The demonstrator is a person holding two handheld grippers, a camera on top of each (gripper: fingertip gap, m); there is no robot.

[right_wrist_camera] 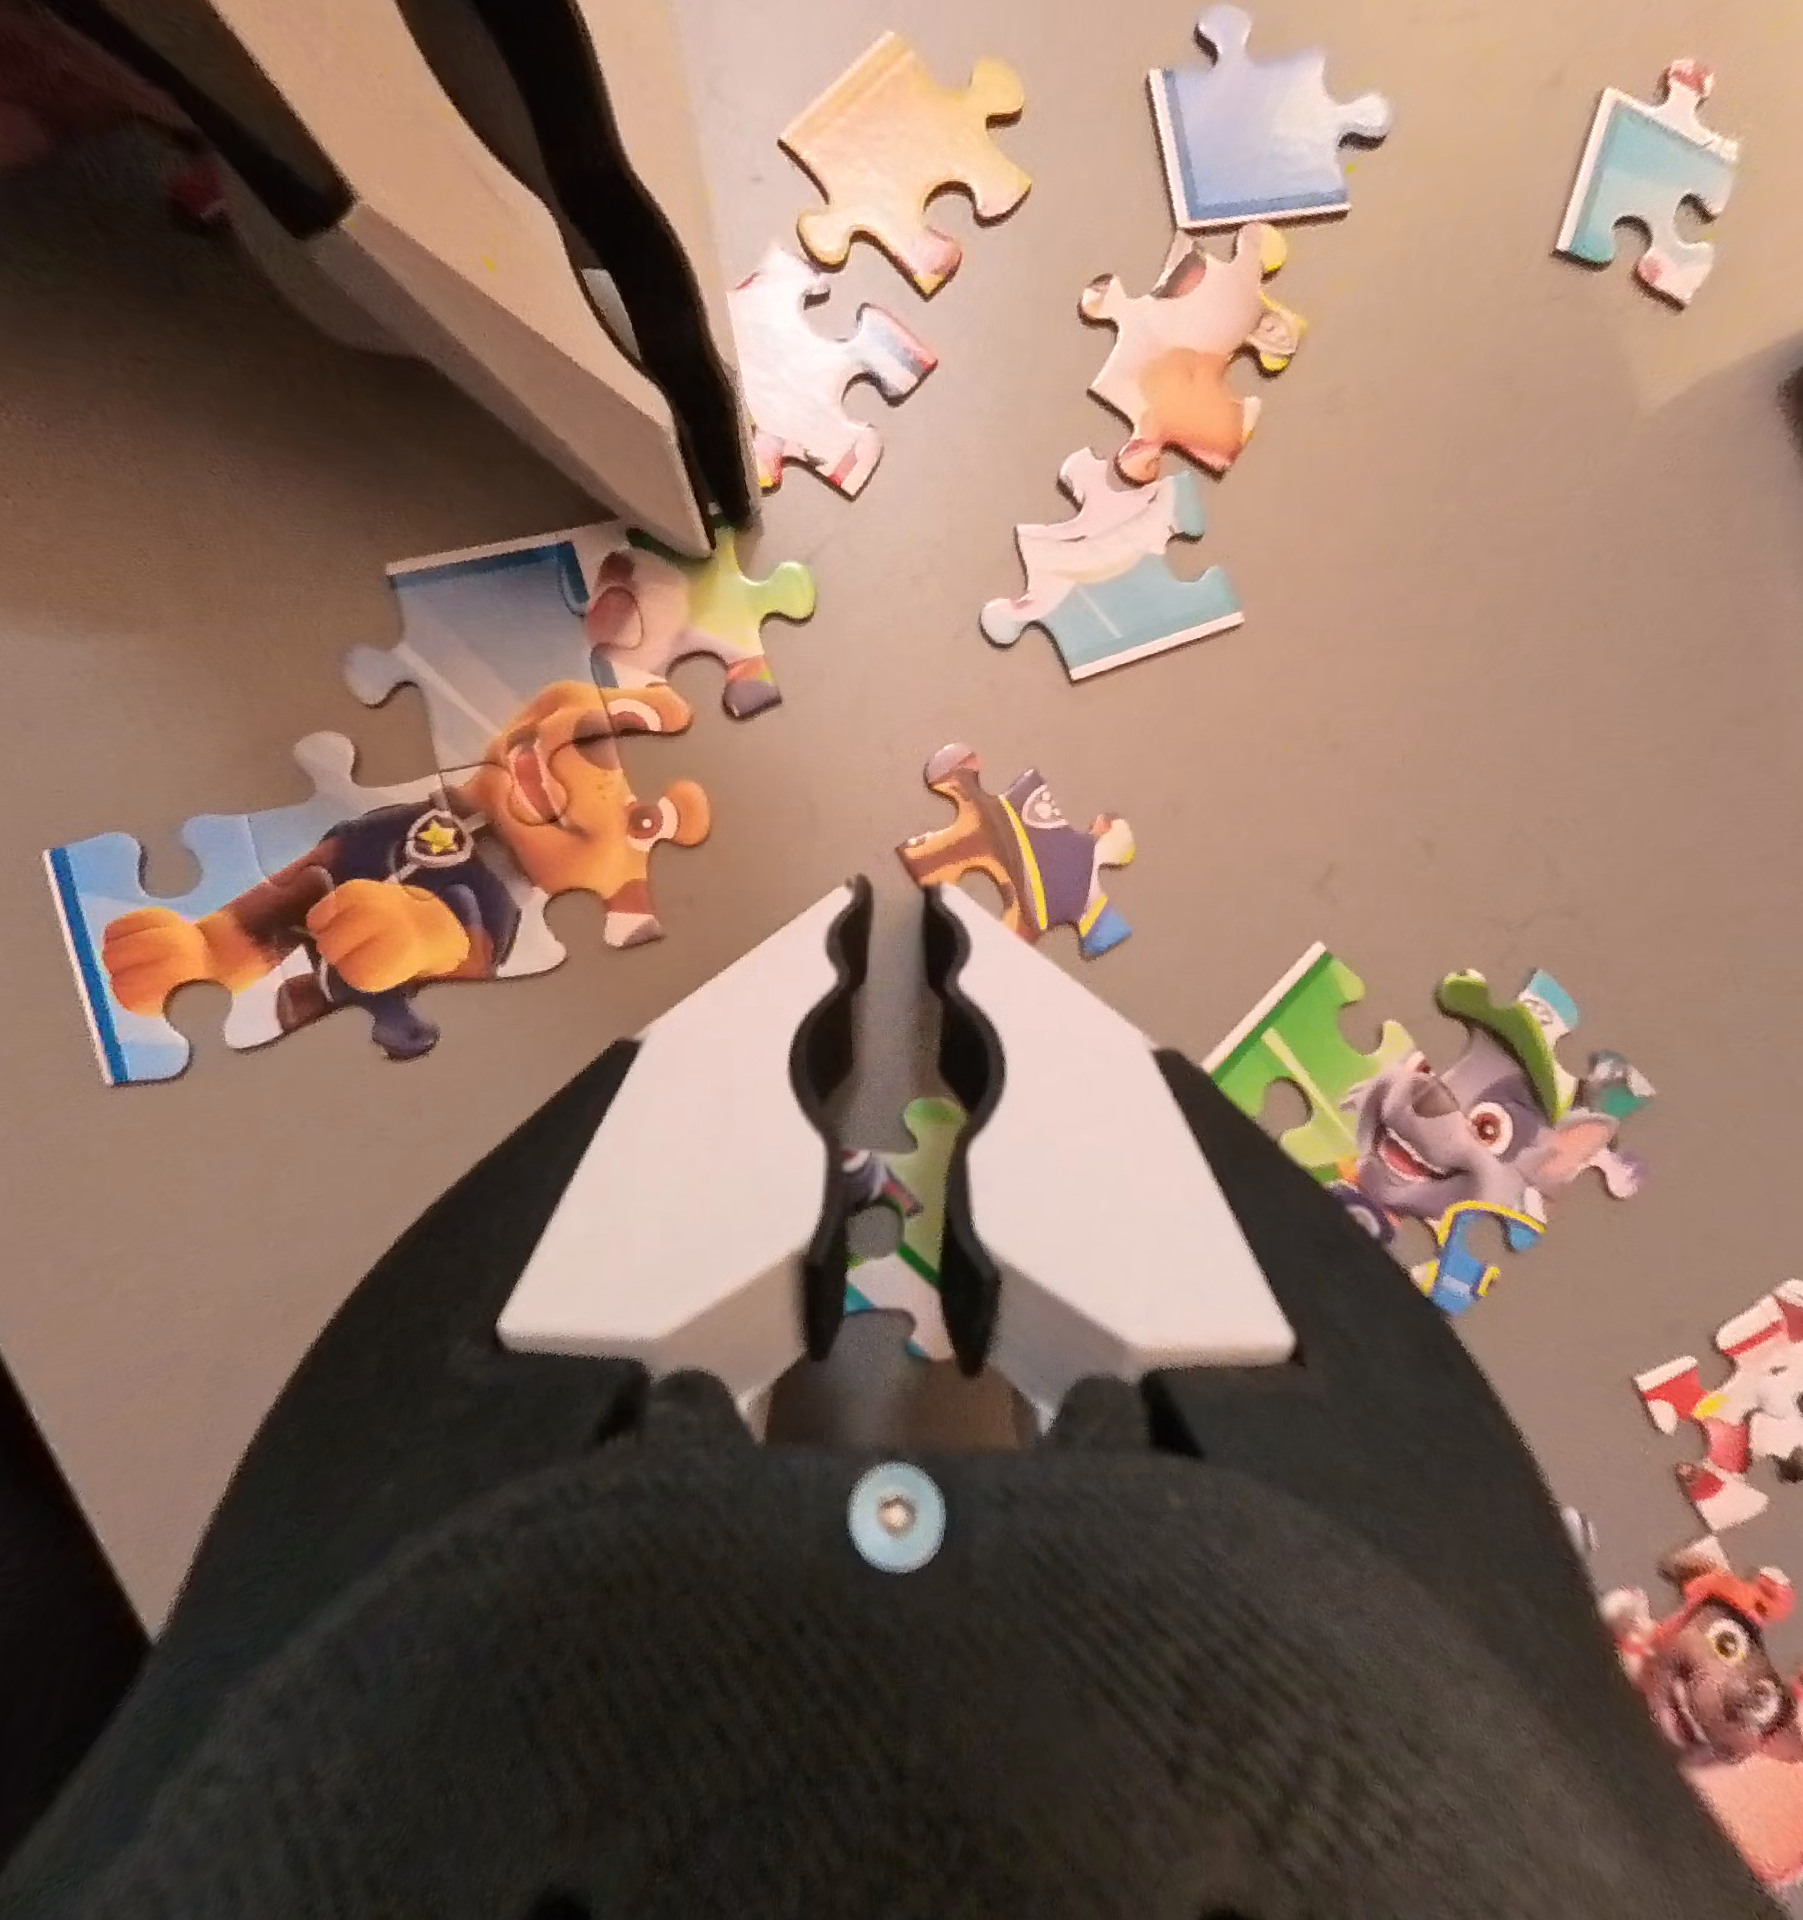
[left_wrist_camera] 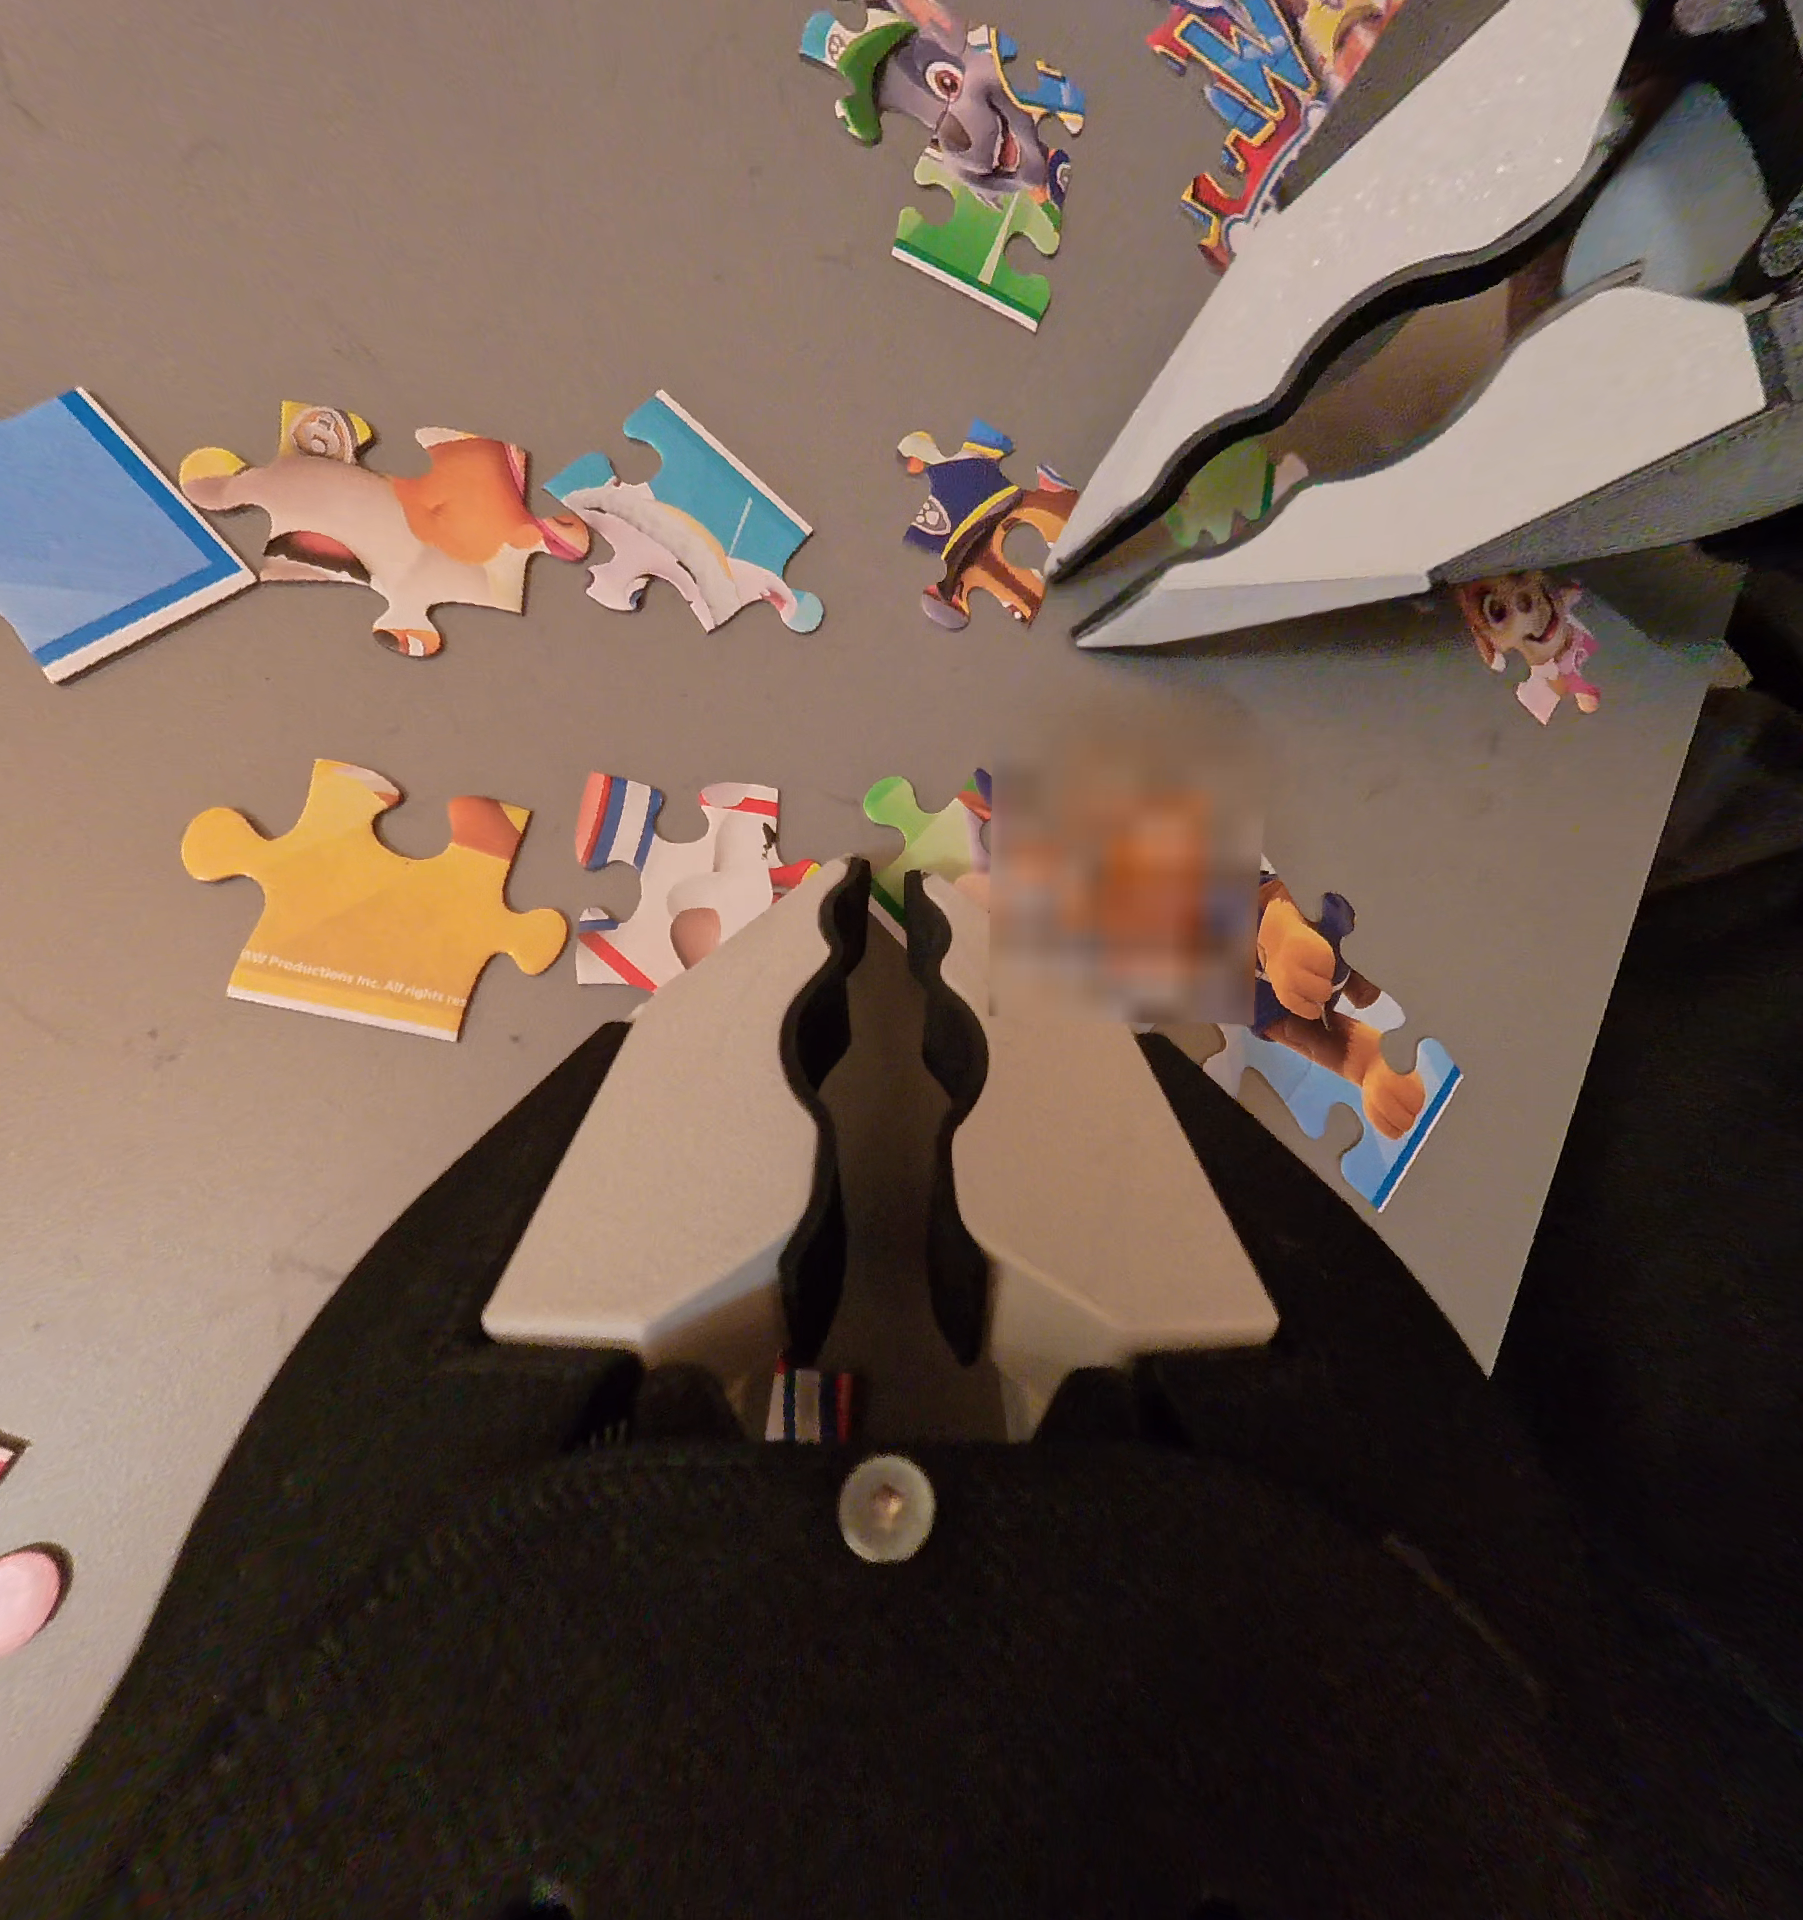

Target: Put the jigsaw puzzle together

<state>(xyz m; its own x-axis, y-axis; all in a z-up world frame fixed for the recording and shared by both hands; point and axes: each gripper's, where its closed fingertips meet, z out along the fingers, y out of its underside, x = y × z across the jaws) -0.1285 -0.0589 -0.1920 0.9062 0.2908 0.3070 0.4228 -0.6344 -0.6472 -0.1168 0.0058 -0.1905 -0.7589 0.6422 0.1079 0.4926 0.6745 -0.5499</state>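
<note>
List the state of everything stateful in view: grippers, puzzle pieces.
Left gripper: jaws nearly shut, nothing between them, tips over the green piece.
Right gripper: narrowly open, tips empty, beside the navy-hat piece.
Brown dog cluster: pieces joined, flat.
Grey dog cluster: pieces joined, flat.
Yellow piece: loose, face up.
Blue piece: loose, face up.

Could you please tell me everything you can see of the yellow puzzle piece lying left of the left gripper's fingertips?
The yellow cardboard puzzle piece lies flat, picture side up, on the grey table. It is an edge piece: one straight side carries a white border and small white print. It has rounded knobs at its left and right and a notch in the far side, with an orange-brown patch beside that. Nothing touches it; a white piece with red and blue stripes lies just to its right.
</note>
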